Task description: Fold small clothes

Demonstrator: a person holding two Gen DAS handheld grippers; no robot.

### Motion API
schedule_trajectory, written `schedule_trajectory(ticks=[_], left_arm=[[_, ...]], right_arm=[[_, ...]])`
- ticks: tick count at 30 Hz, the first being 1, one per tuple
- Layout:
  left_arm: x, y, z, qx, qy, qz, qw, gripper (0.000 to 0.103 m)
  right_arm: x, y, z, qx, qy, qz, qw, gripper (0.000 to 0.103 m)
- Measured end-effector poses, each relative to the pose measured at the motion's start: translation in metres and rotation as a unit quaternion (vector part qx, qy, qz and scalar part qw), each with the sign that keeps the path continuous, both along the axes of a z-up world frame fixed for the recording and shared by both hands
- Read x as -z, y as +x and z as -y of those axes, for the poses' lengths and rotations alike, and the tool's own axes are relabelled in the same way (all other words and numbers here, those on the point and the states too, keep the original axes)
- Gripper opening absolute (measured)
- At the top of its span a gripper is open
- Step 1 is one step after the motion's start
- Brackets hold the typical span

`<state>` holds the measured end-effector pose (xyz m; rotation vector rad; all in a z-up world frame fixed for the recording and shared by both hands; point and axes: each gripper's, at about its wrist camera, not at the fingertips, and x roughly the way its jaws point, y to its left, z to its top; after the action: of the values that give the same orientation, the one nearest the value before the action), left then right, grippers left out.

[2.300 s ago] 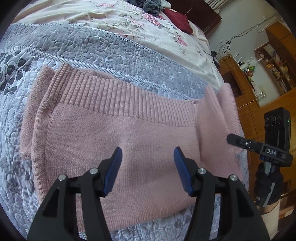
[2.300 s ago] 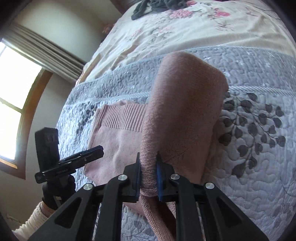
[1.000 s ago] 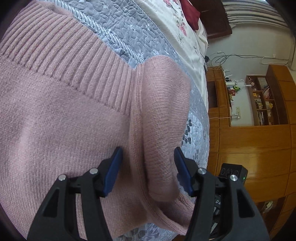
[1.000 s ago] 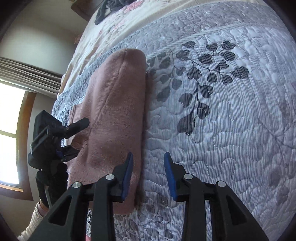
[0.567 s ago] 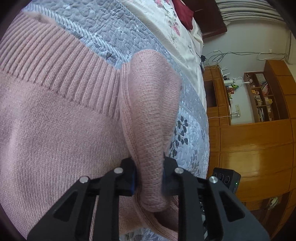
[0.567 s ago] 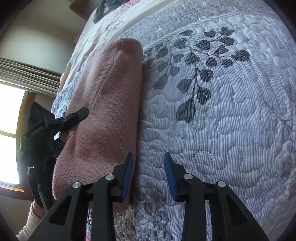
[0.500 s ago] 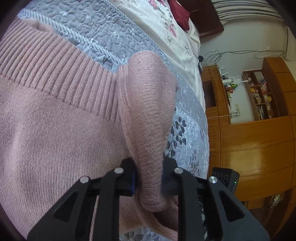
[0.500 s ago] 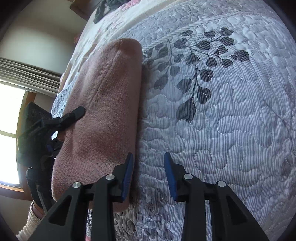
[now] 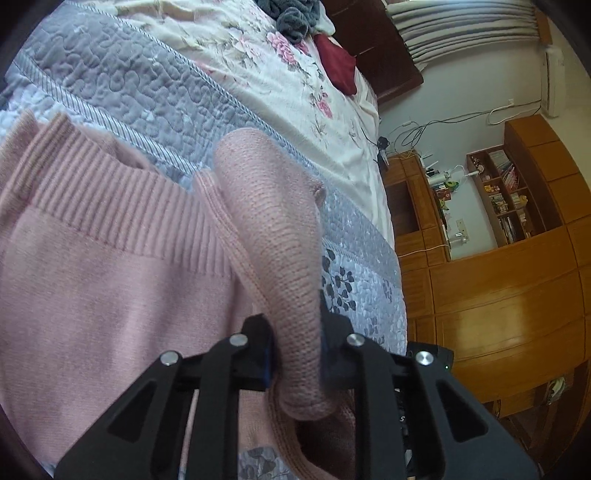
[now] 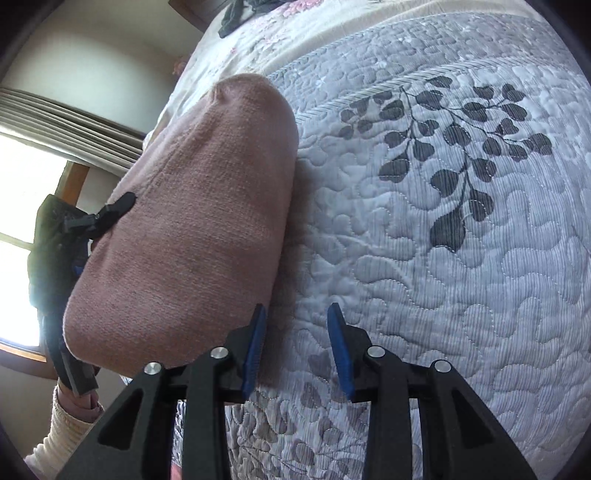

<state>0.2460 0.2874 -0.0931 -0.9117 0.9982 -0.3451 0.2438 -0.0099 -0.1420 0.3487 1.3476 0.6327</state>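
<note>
A pink knit garment (image 9: pixel 92 266) with a ribbed band lies on the grey quilted bedspread (image 9: pixel 129 81). My left gripper (image 9: pixel 295 354) is shut on its right-hand side flap (image 9: pixel 273 229) and holds that flap lifted off the quilt. In the right wrist view the raised flap (image 10: pixel 199 221) bulges up at the left, with the left gripper's black body behind it. My right gripper (image 10: pixel 295 350) stands open just right of the flap, over bare quilt (image 10: pixel 461 258), with nothing between its blue pads.
A floral cream sheet (image 9: pixel 258 62) with a dark red cloth (image 9: pixel 338 62) and a grey bundle (image 9: pixel 291 18) lies further up the bed. Wooden cabinets and shelves (image 9: pixel 498 258) stand beyond the bed's right edge. A window (image 10: pixel 22 206) is at left; a cream sleeve (image 10: pixel 62 432) shows.
My left gripper closed on the right flap and has raised it higher. My right gripper released the cloth about a second ago and stays open beside the flap.
</note>
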Motion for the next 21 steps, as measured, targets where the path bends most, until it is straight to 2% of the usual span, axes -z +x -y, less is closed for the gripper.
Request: schedule_trajectory(ticks=[9, 18, 21], left_arm=[[-0.008, -0.025, -0.095, -0.062, 0.011, -0.013, 0.9979, 0.017], [0.002, -0.053, -0.158, -0.099, 0.001, -0.023, 0.9949, 0.017], [0.014, -0.060, -0.173, -0.103, 0.005, -0.032, 0.9941, 0.017]], right_arm=[[0.000, 0.002, -0.049, -0.039, -0.004, 0.000, 0.999, 0.039], [0.001, -0.005, -0.093, -0.085, -0.005, 0.003, 0.996, 0.039], [0.000, -0.013, -0.105, -0.099, -0.001, 0.005, 0.995, 0.039]])
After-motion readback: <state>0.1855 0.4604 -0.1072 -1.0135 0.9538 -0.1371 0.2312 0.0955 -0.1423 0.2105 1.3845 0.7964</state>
